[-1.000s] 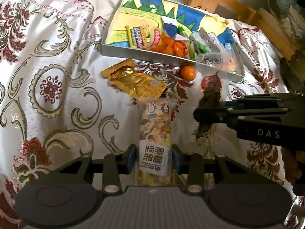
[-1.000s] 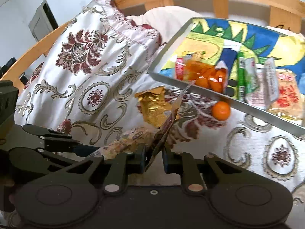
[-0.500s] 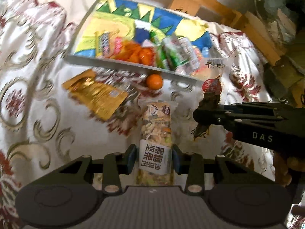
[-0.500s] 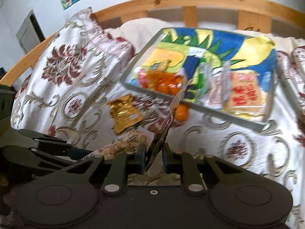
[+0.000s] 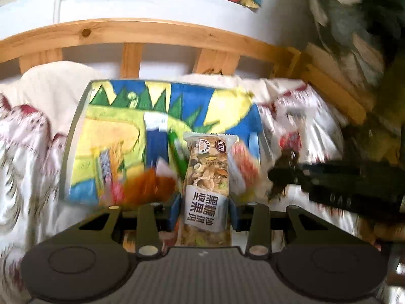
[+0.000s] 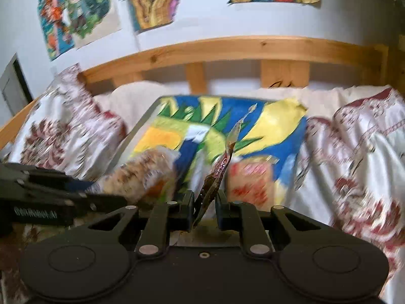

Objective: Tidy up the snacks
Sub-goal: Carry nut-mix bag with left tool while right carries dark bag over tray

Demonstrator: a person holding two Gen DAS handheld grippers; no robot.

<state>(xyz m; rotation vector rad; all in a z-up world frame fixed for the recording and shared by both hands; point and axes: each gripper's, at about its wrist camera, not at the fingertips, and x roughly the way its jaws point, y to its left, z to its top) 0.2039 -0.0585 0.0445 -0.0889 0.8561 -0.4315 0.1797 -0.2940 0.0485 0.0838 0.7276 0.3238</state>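
Left gripper has its two blue-padded fingers closed against the sides of a clear nut bar packet, which now hangs lifted in front of the tray; a second ago that same packet lay flat on the patterned bedspread, below the tray's near wall. Both cameras have tipped upward since then: the wooden headboard and the drawings on the wall fill the upper part of each view, and the gold packet and the small orange that lay on the bedspread are out of sight. Right gripper is pinched nearly closed on a thin dark wrapper, held edge-on as before, its tip now over the tray's painted bottom rather than short of the tray.

On the nut bar's white label, large black Chinese characters read 黑糖沙琪玛 and 坚果, upside down to the camera. A printed date code higher on the packet is too blurred to read. White letters on the right gripper's body, in the left view, are smeared by motion.
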